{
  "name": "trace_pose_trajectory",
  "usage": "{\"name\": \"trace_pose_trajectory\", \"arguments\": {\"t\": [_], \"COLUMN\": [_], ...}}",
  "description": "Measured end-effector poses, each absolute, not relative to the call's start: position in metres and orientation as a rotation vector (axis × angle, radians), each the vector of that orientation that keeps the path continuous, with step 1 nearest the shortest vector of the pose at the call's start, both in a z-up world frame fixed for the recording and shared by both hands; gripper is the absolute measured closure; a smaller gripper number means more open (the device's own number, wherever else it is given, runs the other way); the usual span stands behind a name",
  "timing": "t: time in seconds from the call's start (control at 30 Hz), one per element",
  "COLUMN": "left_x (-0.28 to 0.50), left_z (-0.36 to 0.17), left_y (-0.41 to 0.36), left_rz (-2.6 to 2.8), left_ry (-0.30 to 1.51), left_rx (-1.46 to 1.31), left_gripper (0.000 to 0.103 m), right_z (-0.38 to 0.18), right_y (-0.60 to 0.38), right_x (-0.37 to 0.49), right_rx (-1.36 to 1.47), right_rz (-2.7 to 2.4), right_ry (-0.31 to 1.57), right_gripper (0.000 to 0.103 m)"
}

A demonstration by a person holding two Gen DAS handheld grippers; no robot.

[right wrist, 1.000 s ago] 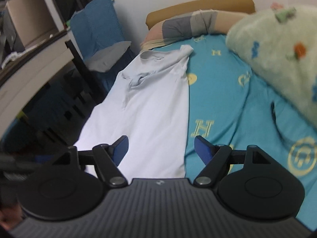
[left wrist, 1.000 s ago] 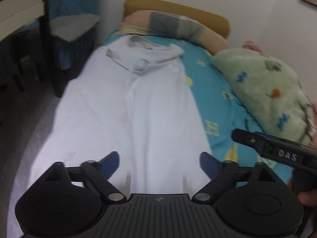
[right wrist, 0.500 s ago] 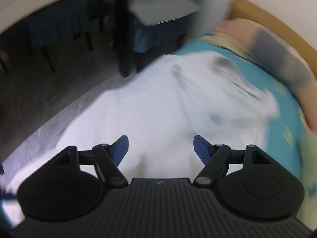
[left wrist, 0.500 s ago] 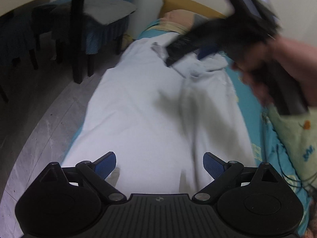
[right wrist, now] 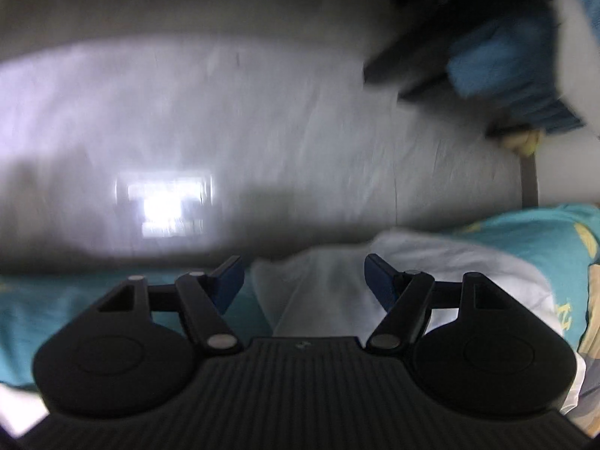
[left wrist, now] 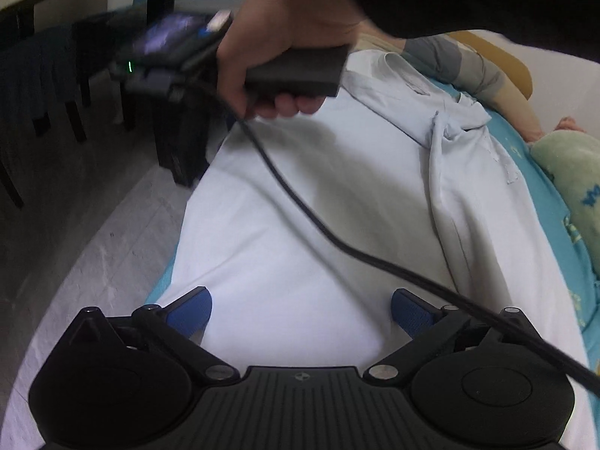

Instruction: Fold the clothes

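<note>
A pale white-blue shirt (left wrist: pixel 337 202) lies flat along the bed, collar at the far end. My left gripper (left wrist: pixel 302 309) hovers open over its near hem, blue pads apart with nothing between them. In the left wrist view a person's hand (left wrist: pixel 285 37) holds the right gripper's black handle above the shirt's far left edge, pointing toward the floor. In the blurred right wrist view my right gripper (right wrist: pixel 303 277) stands open over a bunched white edge of the shirt (right wrist: pixel 330 288) at the bedside. Its fingers are apart, and nothing is held.
A black cable (left wrist: pixel 337 240) trails across the shirt from the right gripper. Teal bedsheet (left wrist: pixel 562 225), a green plush blanket (left wrist: pixel 573 172) and a striped pillow (left wrist: pixel 461 63) lie right and far. Dark chair legs (left wrist: pixel 180 142) and grey floor (left wrist: pixel 93 247) lie to the left of the bed.
The right gripper has swung across the shirt to its far left edge and now faces the floor. The left gripper stays open over the near hem.
</note>
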State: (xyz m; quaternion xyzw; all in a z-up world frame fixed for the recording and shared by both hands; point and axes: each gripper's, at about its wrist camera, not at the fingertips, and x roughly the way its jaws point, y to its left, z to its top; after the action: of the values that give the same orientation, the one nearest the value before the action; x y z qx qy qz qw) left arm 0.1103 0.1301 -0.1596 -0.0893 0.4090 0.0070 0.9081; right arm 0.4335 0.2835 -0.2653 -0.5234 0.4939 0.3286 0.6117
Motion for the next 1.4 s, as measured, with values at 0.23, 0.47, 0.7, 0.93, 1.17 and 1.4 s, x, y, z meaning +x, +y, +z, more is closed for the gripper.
{"name": "trace_pose_trajectory", "arguments": {"t": [0.23,0.47,0.7,0.93,1.17,1.4], "left_x": [0.106,0.09,0.065,0.063,0.058,0.021], "left_z": [-0.16,-0.14,-0.117,-0.123,-0.124,-0.098], "left_y": [0.127,0.134,0.11,0.089,0.085,0.074], "left_rz": [0.053,0.078,-0.061,-0.146,-0.144,-0.145], "left_ry": [0.806,0.687,0.572,0.575,0.573,0.514], "left_rx": [-0.24,-0.299,-0.247,-0.21,-0.146,-0.041], "left_gripper": [0.001,0.002,0.002,0.002,0.002,0.001], "right_z": [-0.246,-0.137,-0.121,-0.176,-0.147,-0.046], "right_y": [0.267,0.164,-0.025,-0.13,-0.127,-0.127], "right_x": [0.43,0.418,0.375,0.347,0.308,0.233], "right_rx": [-1.064,-0.394,0.106,0.275,0.23,0.187], "right_rz": [0.772,0.621,0.143,-0.073,0.05,0.151], "right_ry": [0.973,0.533,0.401,0.548,0.553,0.46], "right_gripper": [0.095,0.095,0.095,0.088,0.024,0.024]}}
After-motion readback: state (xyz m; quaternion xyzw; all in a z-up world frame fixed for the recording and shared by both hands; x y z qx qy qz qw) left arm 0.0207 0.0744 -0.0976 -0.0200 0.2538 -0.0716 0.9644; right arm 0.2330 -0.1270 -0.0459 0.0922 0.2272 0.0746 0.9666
